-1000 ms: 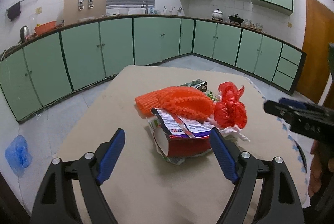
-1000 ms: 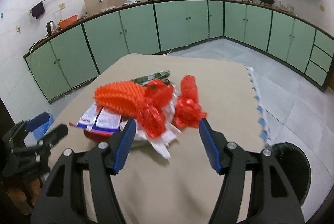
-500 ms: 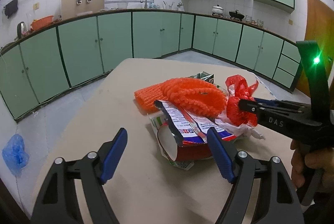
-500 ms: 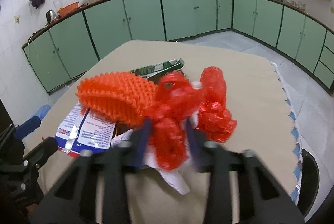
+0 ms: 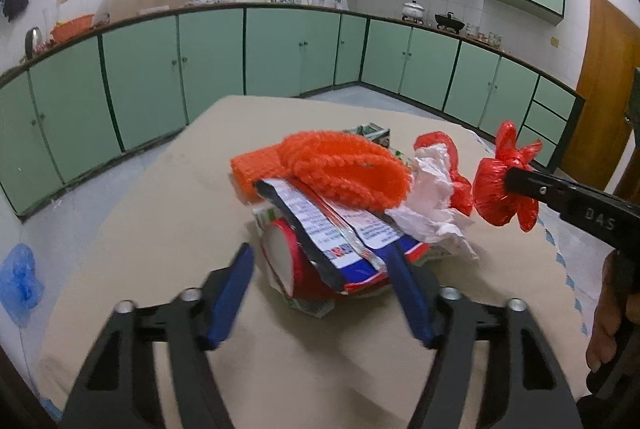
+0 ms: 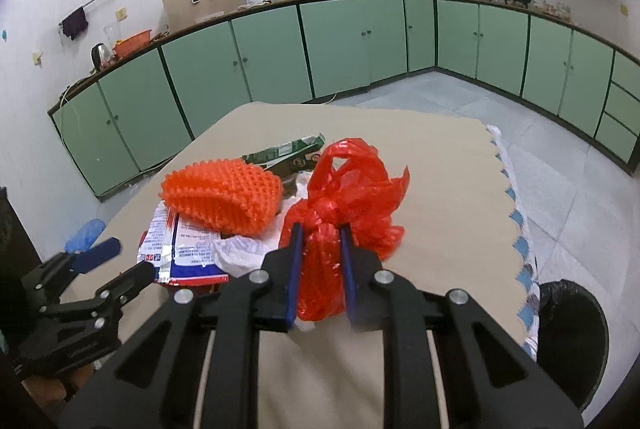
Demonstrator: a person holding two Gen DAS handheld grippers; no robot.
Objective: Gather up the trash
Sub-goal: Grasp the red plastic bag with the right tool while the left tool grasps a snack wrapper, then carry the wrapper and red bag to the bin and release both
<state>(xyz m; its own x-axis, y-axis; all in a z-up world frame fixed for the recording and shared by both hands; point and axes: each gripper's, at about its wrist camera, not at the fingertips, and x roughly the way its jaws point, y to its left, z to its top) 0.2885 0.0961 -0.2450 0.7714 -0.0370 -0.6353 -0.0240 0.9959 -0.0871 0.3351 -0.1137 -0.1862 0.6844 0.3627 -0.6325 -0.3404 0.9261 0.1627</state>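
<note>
Right gripper [image 6: 320, 257] clamped on knotted red plastic bag [image 6: 328, 253], blue pads pressing in from both sides; bag bunched between them, loose handles flaring above the knot. In left wrist view same bag [image 5: 502, 195] hangs off the tip of the right gripper [image 5: 520, 183], lifted clear of the tan surface [image 5: 168, 229] and just right of the trash pile. Whether a second red bag [image 5: 458, 185] behind the crumpled white paper [image 5: 434, 189] touches the held one: cannot tell.

Left gripper [image 5: 324, 293] spread wide, holding nothing, blue pads either side of the near end of the pile; right pad close against the edge of the red cup [image 5: 304, 281], contact uncertain. Motion blur on both pads.

Pile near middle of surface: orange foam net [image 5: 340, 173] on top, printed foil wrapper [image 5: 340, 233] draped beneath it over the tipped red cup, white paper to the right, green carton [image 5: 370, 131] at the far side. From right wrist view: foam net [image 6: 224, 197] left of the held bag, wrapper [image 6: 180, 249] below it, green carton [image 6: 288, 155] behind, left gripper [image 6: 116, 261] at lower left.

Black trash bin [image 6: 572, 329] on floor past the right edge of surface [image 6: 448, 189]. Blue plastic bag [image 5: 20, 277] on floor at left. Green cabinets [image 5: 280, 53] along the walls.
</note>
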